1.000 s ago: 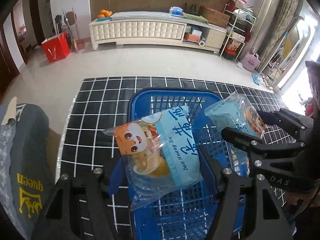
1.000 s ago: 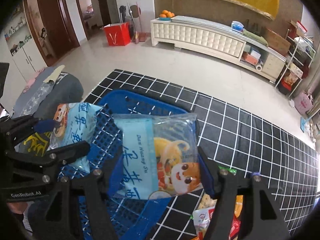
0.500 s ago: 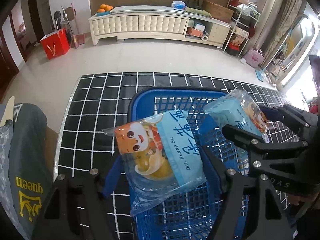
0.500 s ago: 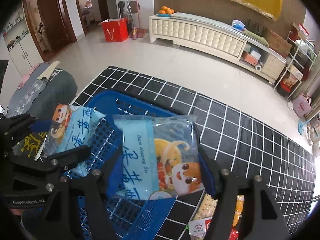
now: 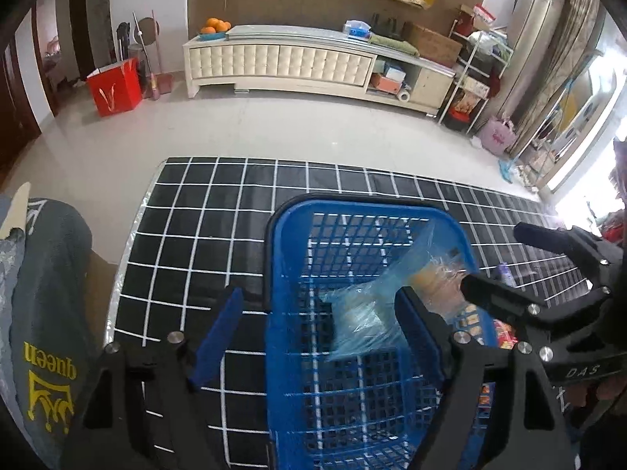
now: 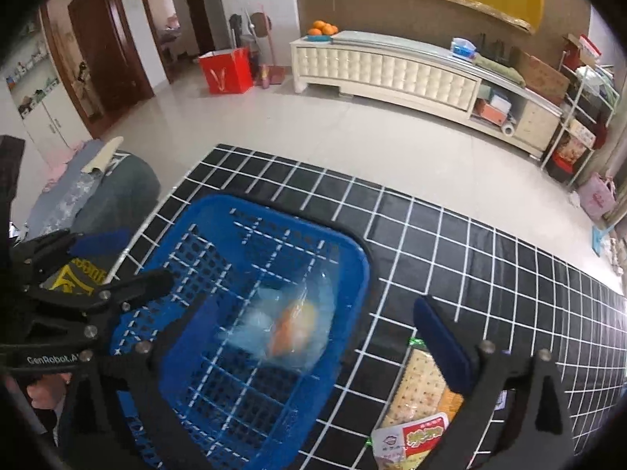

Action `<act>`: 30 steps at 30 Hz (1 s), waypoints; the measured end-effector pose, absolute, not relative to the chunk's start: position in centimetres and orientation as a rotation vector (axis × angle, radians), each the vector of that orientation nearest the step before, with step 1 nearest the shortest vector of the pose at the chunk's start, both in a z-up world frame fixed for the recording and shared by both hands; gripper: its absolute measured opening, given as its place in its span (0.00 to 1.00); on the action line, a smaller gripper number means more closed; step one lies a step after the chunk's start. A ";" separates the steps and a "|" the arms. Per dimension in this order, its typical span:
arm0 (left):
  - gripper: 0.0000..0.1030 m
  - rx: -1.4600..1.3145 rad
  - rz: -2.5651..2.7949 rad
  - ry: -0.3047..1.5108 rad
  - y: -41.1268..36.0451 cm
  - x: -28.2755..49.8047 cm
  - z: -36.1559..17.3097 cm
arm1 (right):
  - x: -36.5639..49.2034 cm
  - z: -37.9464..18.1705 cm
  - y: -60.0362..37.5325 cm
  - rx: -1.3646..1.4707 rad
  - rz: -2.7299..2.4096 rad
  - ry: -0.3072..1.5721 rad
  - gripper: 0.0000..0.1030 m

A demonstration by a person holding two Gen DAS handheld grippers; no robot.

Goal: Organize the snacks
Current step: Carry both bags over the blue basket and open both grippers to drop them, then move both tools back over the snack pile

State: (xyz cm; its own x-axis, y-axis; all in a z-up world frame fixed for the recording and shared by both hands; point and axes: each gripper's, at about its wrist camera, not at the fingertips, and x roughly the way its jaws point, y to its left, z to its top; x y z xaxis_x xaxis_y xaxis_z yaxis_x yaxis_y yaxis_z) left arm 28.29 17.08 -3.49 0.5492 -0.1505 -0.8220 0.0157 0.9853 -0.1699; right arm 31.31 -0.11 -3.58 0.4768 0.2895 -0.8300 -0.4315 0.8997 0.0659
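Observation:
A blue mesh basket (image 5: pixel 352 205) (image 6: pixel 352 243) stands on a black checked mat. Inside it are the light-blue cartoon snack packets (image 5: pixel 368 313) (image 6: pixel 290 329), blurred by motion; I cannot tell one from the other. My left gripper (image 5: pixel 317 329) (image 6: pixel 125 260) hangs open over the basket's left rim, with nothing between its blue pads. My right gripper (image 6: pixel 319 329) (image 5: pixel 497 258) is open too, spanning the basket's right rim and holding nothing.
A cracker packet (image 6: pixel 423 384) and a red-labelled packet (image 6: pixel 411 438) lie on the mat (image 6: pixel 470 258) right of the basket. Grey cloth printed "queen" (image 5: pixel 47 313) lies left of the mat. Far across the tiled floor stand a white cabinet (image 5: pixel 282 62) and a red bag (image 5: pixel 113 92).
Both grippers have gone from shut on a snack packet to open. The two packets have dropped out of the fingers into the blue basket.

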 end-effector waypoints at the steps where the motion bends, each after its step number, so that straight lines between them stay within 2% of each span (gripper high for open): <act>1: 0.79 -0.148 -0.094 0.984 17.1 28.1 -3.4 | 31.2 -3.4 -0.1 -0.163 0.437 0.977 0.99; 14: 0.79 -0.068 -0.101 0.918 14.0 21.5 0.5 | 25.7 0.2 -4.4 -0.123 0.404 0.914 0.99; 30: 0.79 0.009 -0.199 0.869 4.0 14.7 3.1 | 18.1 1.7 -16.3 -0.041 0.245 0.876 0.99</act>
State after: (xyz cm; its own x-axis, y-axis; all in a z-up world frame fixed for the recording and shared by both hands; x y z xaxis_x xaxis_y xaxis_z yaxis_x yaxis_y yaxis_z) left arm 14.68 3.96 3.14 0.6287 -0.1696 -0.7590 0.1773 0.9815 -0.0724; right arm 18.07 -16.34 1.73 0.6138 0.1960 -0.7648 -0.2298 0.9711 0.0645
